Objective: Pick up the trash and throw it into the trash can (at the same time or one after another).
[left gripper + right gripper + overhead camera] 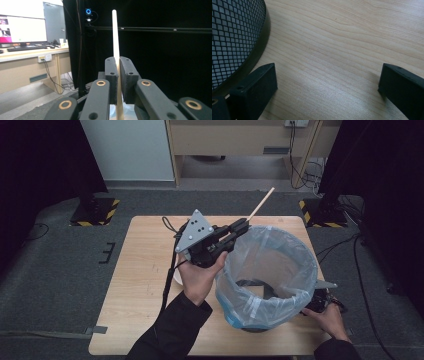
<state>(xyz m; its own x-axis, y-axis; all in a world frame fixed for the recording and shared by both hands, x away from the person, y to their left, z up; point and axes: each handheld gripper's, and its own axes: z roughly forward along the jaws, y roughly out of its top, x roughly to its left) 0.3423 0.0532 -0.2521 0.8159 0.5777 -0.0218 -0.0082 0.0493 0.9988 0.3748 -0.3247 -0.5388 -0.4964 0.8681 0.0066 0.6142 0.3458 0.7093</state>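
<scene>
— While the left gripper [239, 226] hangs at about ten o'clock of the bin [267, 275], what is it carrying?

— It is clamped on a wooden stick [260, 205]. In the left gripper view the pads press the stick [116, 50] from both sides, and most of its length stands out past the tips. From the high view it slants up toward one o'clock, with its free end well beyond the rim.

— So where should the person go from there?

— Judging by the pose, the stick is meant for the bin. The clear plastic liner [280, 252] folds over the rim, so the person would do well to bring the jaws over the middle of the opening and tip the stick downward before letting go. Released at the rim, a long stick could bridge the edge or catch in the liner.

— And farther right?

— The right gripper [320, 301] rests low on the table [145, 270] at about four o'clock of the bin. Its own view shows the jaws spread wide with bare wood between them and the black mesh wall [234, 37] just beside one jaw. It grips nothing, but it sits well placed to steady the base.
</scene>
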